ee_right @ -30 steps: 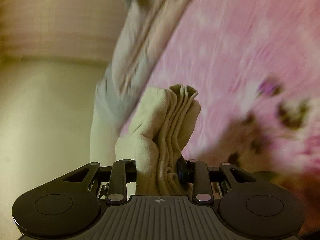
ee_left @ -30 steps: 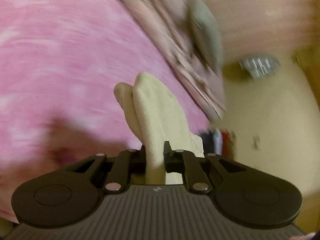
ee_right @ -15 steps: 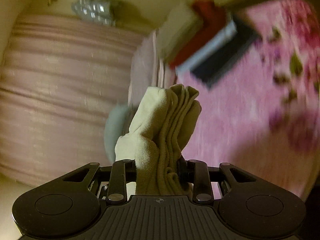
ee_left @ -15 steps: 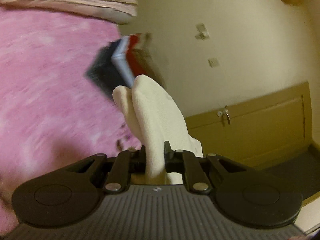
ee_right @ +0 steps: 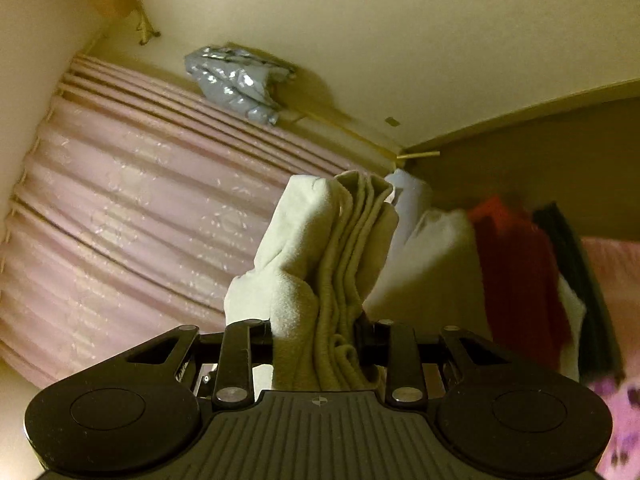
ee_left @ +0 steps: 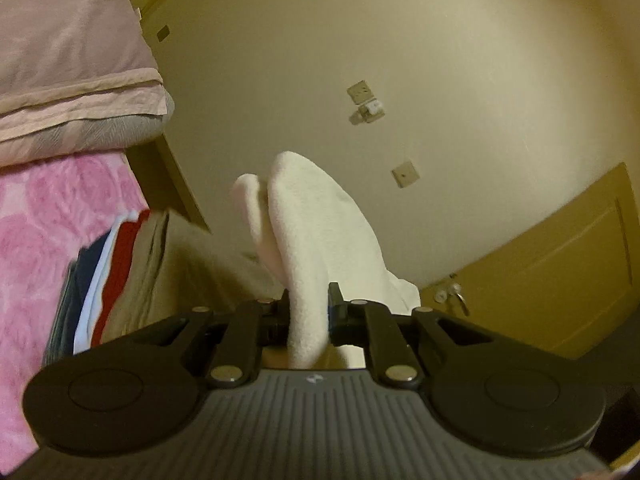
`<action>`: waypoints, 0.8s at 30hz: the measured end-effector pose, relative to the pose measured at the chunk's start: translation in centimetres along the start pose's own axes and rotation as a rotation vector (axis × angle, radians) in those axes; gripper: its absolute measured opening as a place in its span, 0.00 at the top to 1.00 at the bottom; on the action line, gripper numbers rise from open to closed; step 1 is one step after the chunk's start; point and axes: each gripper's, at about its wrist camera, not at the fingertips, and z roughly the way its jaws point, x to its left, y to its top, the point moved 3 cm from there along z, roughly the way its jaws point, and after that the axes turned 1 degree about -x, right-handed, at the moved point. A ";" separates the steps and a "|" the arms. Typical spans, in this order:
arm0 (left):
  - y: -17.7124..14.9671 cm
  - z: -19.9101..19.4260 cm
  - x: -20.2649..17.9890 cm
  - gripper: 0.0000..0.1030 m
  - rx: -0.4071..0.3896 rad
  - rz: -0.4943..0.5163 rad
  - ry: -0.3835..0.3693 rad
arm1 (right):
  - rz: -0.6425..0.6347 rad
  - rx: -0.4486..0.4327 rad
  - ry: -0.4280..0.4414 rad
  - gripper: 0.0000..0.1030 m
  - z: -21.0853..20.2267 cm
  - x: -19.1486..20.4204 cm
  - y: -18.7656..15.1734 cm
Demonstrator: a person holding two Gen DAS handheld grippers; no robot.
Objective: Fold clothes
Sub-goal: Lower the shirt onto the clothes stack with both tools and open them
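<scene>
A cream fleece garment (ee_left: pixel 316 232) is pinched in my left gripper (ee_left: pixel 307 304), which is shut on a thick fold that sticks up past the jaws. My right gripper (ee_right: pixel 320 332) is shut on several bunched layers of the same cream garment (ee_right: pixel 332 248). Both grippers are lifted and tilted upward, so walls fill most of each view. A stack of folded clothes (ee_left: pixel 108 276) in navy, white, red and beige lies on the pink blanket (ee_left: pixel 40 240) at the left of the left wrist view. The same stack (ee_right: pixel 520 276) shows at the right of the right wrist view.
A pale pink duvet (ee_left: pixel 68 72) lies on the bed beyond the stack. A wooden door (ee_left: pixel 560 272) and wall sockets (ee_left: pixel 366 104) are ahead of the left gripper. A pink curtain (ee_right: pixel 140 208) and a silver bundle (ee_right: pixel 236 84) face the right gripper.
Both grippers have swung up away from the pink blanket, still holding the cream garment. The views now face the walls, door and curtain, and the folded stack has come closer.
</scene>
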 end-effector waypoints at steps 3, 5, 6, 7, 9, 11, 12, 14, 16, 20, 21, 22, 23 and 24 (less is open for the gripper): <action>1.4 3.0 2.1 0.90 0.033 -0.003 0.030 | 0.026 0.008 -0.021 0.71 2.0 -1.9 0.5; 1.8 4.3 3.4 0.90 0.065 -0.002 0.035 | 0.045 0.015 -0.033 0.71 3.2 -3.3 0.6; 1.9 4.7 4.1 0.90 0.076 -0.005 0.037 | 0.054 0.018 -0.039 0.71 3.8 -4.0 0.6; 1.9 5.0 4.9 0.90 0.081 -0.011 0.041 | 0.063 0.021 -0.045 0.71 4.4 -4.7 0.6; 1.9 5.7 6.4 0.90 0.092 -0.022 0.049 | 0.081 0.028 -0.057 0.71 5.6 -6.1 0.7; 2.0 6.3 7.9 0.90 0.103 -0.034 0.057 | 0.099 0.035 -0.070 0.71 6.8 -7.5 0.7; 2.0 6.5 8.6 0.90 0.106 -0.038 0.057 | 0.108 0.038 -0.076 0.71 7.4 -8.2 0.8; 1.9 6.3 9.5 0.90 0.097 -0.047 0.038 | 0.100 0.034 -0.077 0.71 7.9 -8.9 0.7; 1.9 6.2 10.0 0.90 0.086 -0.042 0.017 | 0.077 0.024 -0.072 0.70 8.1 -9.1 0.5; 1.4 6.7 10.5 0.88 0.085 0.046 0.022 | 0.007 -0.018 -0.103 0.68 8.1 -9.2 0.0; 1.3 6.8 10.7 0.88 0.082 0.046 0.025 | -0.016 -0.033 -0.113 0.67 8.0 -9.1 -0.2; 1.3 6.7 10.6 0.89 0.074 0.047 0.025 | -0.043 -0.053 -0.110 0.67 7.9 -8.4 -0.2; 1.4 6.4 10.1 0.89 0.056 0.064 0.018 | -0.071 -0.072 -0.107 0.67 7.7 -7.8 -0.3; 1.5 5.9 9.5 0.89 0.038 0.094 0.007 | -0.098 -0.091 -0.104 0.68 7.6 -7.2 -0.4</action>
